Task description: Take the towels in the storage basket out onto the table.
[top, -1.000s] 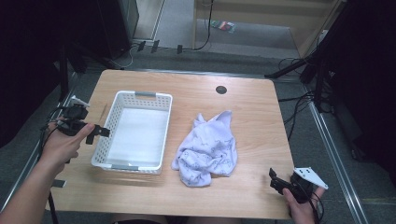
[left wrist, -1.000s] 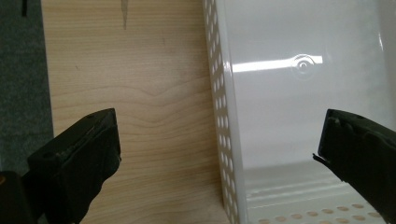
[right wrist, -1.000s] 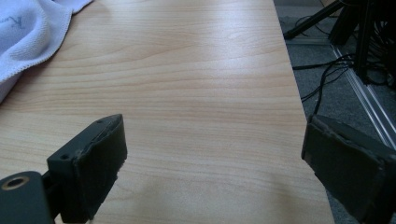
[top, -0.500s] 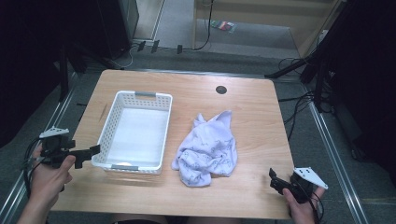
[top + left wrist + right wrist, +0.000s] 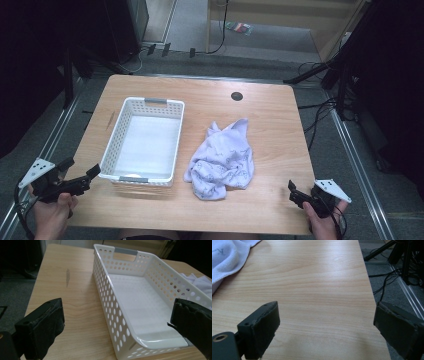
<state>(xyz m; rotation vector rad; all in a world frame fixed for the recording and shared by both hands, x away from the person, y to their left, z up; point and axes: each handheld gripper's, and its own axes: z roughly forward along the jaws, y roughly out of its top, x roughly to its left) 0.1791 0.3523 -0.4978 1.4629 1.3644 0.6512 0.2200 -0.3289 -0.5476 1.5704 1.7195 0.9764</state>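
Items on my wooden table (image 5: 280, 125): one white perforated basket (image 5: 115, 140), empty, left of centre; one crumpled pale lilac towel (image 5: 222, 160), just right of it, apart from its wall. My left gripper (image 5: 82, 172) hangs at the basket's near left corner, jaws wide apart, holding nothing; my right gripper (image 5: 295, 192) sits at the near right edge, jaws likewise spread, empty. Likely step, towel into basket; I would pinch a raised fold, lift clear of the rim.

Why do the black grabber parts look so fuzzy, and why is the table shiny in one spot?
In the left gripper view the black jaws sit too close to the camera, so they blur, while the basket stays sharp. In the right gripper view, overhead light glares pale on the table. In the high view the room around the table is dark.
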